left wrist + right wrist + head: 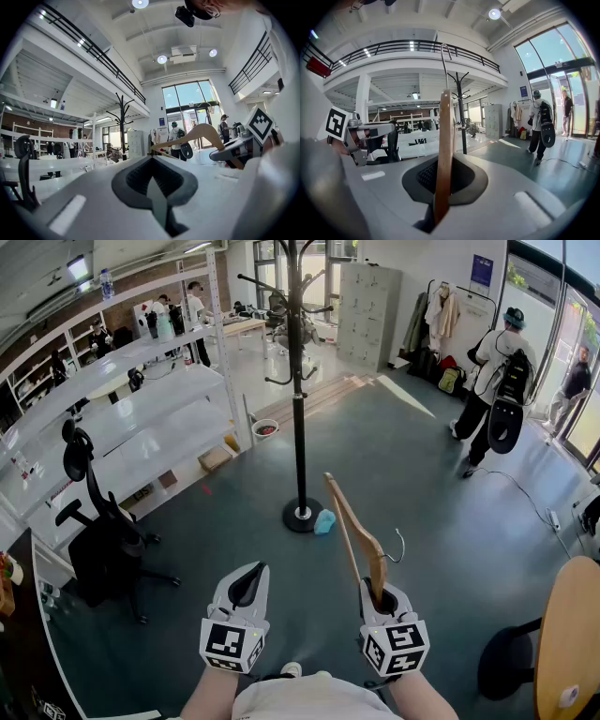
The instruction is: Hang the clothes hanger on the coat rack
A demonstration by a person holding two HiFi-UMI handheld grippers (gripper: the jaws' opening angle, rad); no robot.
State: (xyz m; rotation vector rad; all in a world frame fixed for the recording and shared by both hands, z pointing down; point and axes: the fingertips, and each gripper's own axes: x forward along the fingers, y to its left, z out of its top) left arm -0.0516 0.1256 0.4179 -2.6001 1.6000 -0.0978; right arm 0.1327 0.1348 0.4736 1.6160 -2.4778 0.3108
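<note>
A wooden clothes hanger [354, 526] with a metal hook [399, 546] stands edge-up from my right gripper [380, 597], which is shut on its lower end. In the right gripper view the hanger [444, 150] rises between the jaws and its wire hook [446, 65] points up. The black coat rack [300, 418] stands on a round base [302, 516] ahead across the floor, apart from the hanger; it also shows as the rack [461, 112] beyond the hanger. My left gripper [247, 585] is beside the right one, shut and empty, and its own view shows the coat rack [123, 123] far off.
White shelving [141, 418] and a black office chair [98, 531] stand at the left. A small blue object [324, 521] lies by the rack's base. A person with a backpack [492, 390] walks at the far right. A round wooden table [572, 643] is at the near right.
</note>
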